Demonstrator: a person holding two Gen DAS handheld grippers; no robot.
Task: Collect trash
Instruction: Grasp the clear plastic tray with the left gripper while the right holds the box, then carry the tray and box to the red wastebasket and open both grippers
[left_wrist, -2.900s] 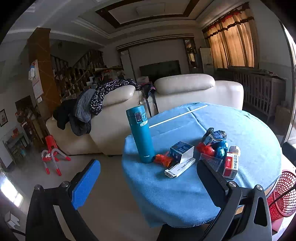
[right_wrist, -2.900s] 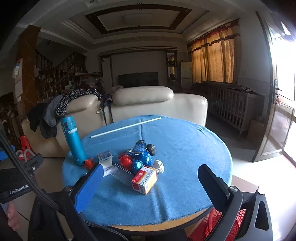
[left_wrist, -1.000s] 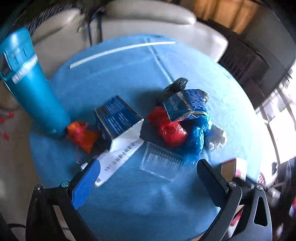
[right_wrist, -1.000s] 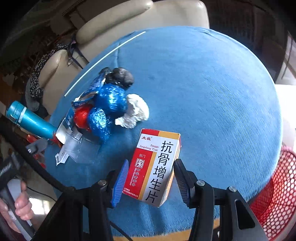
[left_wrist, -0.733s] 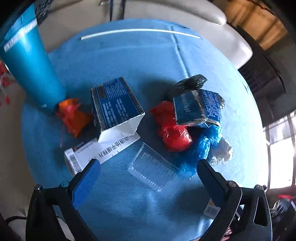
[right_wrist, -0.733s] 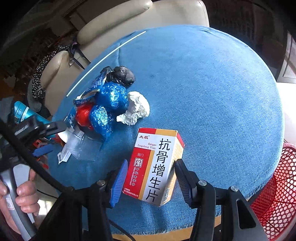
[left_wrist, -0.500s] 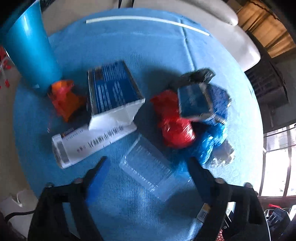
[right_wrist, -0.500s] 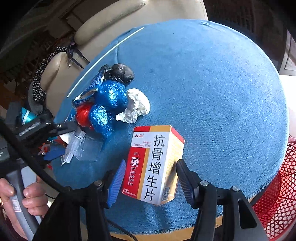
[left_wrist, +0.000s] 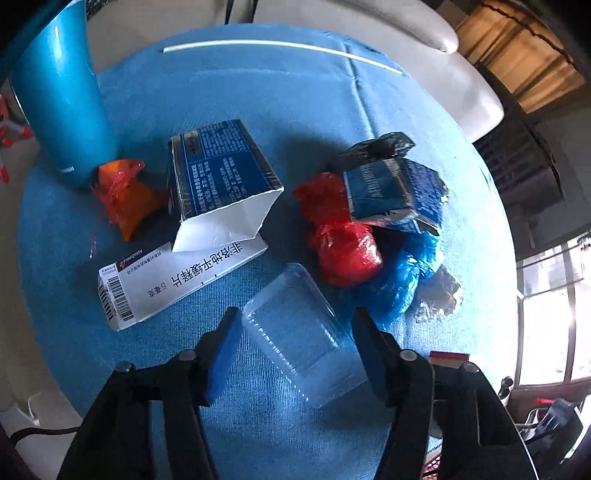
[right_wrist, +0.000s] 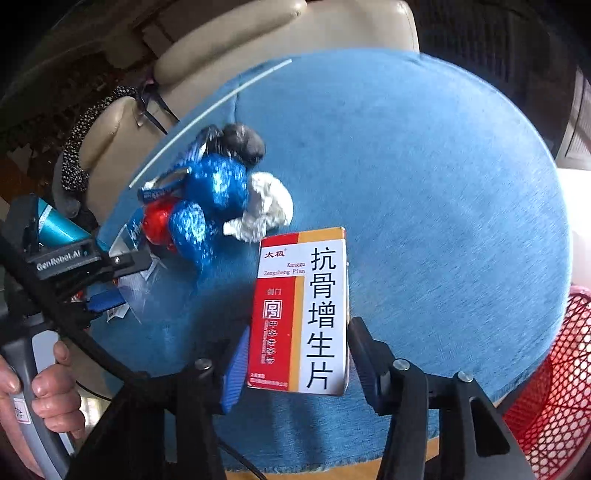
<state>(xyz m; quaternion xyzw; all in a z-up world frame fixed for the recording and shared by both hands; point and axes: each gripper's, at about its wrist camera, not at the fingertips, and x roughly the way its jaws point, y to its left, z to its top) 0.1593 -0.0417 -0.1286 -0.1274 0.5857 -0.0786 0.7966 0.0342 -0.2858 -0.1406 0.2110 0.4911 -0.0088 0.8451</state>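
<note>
Blue cloth covers the round surface (right_wrist: 424, 155) where our left gripper (left_wrist: 295, 328), jaws just narrowing, straddles a clear plastic tray (left_wrist: 299, 332) while our right gripper (right_wrist: 297, 354) clamps a red-and-white medicine box (right_wrist: 303, 310) above it.

Trash and other things on the round table, counted

Four cartons: an open blue carton (left_wrist: 221, 181), a flat white carton (left_wrist: 177, 284), a crushed blue carton (left_wrist: 391, 192), a red-and-white medicine box (right_wrist: 303, 314). One clear plastic tray (left_wrist: 303, 332). One teal flask (left_wrist: 62, 99). One white rod (left_wrist: 280, 45). One red mesh basket (right_wrist: 554, 387).
</note>
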